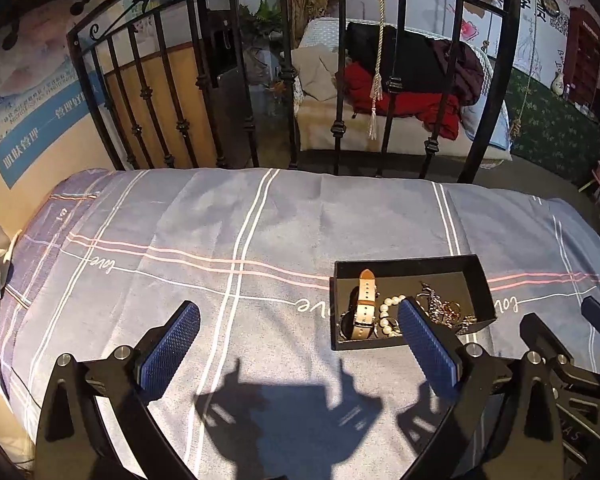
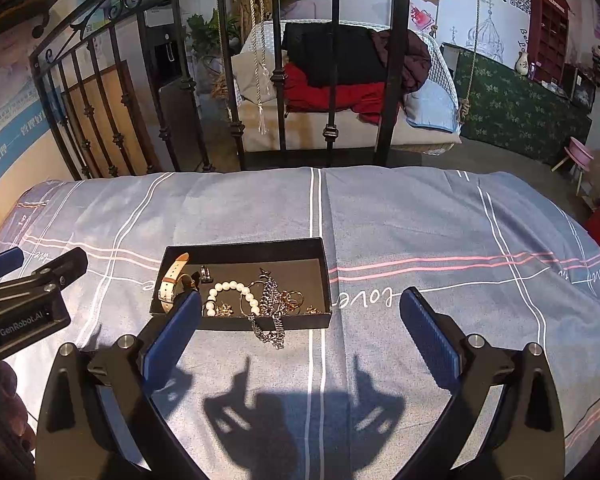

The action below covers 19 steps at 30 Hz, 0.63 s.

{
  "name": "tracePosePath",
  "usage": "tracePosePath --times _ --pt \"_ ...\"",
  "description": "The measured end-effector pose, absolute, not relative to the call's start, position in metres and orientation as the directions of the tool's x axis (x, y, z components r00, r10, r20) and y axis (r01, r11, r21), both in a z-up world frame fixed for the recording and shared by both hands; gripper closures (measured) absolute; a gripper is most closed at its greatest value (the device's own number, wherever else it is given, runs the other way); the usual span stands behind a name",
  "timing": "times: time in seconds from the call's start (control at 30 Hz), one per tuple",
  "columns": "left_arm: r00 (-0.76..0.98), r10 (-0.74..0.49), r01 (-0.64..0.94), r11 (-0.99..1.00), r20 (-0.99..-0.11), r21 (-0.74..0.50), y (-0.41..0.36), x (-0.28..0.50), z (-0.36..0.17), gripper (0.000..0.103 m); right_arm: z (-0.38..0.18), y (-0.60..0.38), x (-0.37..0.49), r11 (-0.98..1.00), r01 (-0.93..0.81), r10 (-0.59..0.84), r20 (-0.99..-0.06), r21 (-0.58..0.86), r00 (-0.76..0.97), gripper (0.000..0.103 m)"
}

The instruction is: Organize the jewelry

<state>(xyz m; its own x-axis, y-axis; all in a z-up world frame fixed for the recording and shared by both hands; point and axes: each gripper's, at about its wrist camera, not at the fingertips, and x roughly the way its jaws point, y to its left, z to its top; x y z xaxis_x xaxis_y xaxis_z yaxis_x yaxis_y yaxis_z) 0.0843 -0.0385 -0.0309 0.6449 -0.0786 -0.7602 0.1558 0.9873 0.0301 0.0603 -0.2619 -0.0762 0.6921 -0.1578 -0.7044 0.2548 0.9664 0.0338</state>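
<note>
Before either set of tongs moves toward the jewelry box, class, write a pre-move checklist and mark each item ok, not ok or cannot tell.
1. Left tongs open and empty: ok.
2. Right tongs open and empty: ok.
3. Black box flat on the bedspread, open top: ok.
4. All jewelry inside the box: not ok; the silver chain hangs over the near wall onto the bedspread.
5. Pieces lying separate: not ok; the chain and gold rings overlap in a heap beside the pearl bracelet.
6. Watch free of the heap: ok, at the box's left end.
</note>
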Motion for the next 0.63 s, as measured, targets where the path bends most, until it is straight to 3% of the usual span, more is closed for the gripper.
tracePosePath --times 0.23,0.63 --pt "0.721 -0.010 0.090 0.993 -0.693 0.079 -0.038 0.075 -0.027 0.006 -0.077 -0.263 0.059 0.965 0.259 -0.163 -0.706 0.030 0.690 0.005" --pt "0.685 -0.054 0.138 0.989 -0.727 0.057 -0.043 0.077 -0.028 0.006 -0.079 -0.263 0.057 0.965 0.261 -0.158 -0.708 0.039 0.688 0.005"
